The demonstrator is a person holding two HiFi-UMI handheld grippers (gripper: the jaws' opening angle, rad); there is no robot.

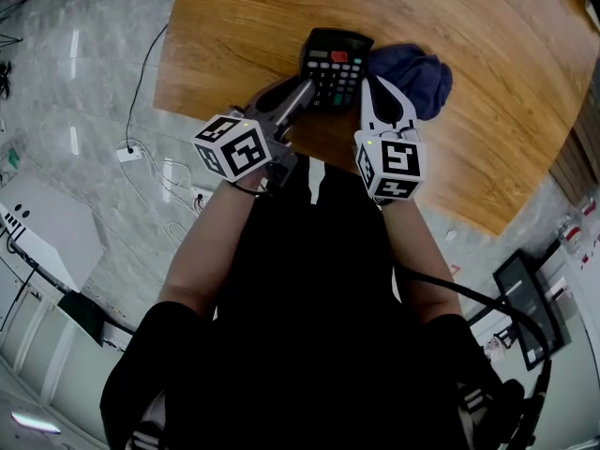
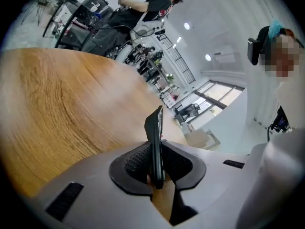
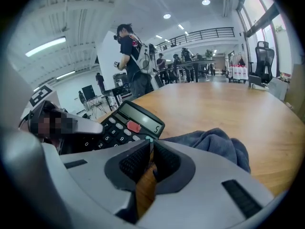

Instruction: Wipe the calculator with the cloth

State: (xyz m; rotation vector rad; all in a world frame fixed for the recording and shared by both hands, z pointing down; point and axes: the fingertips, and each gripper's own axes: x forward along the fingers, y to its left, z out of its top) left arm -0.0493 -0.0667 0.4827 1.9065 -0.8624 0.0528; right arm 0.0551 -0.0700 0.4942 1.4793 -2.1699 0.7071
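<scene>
Pads (image 2: pixel 135 162) of your left gripper (image 2: pixel 155 168) clamp the calculator (image 2: pixel 154 132) edge-on, at the lower centre of that gripper's view; keep the pinch firm. Your right gripper (image 3: pixel 151 149) is closed at the near edge of the cloth (image 3: pixel 217 144), just right of the calculator. Whether it has caught a fold is unclear, so check before wiping.

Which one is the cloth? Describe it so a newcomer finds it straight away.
On the wooden table, look just right of the black calculator in the head view. The cloth is the crumpled dark blue heap there, the only soft thing beside that hard keypad.
</scene>
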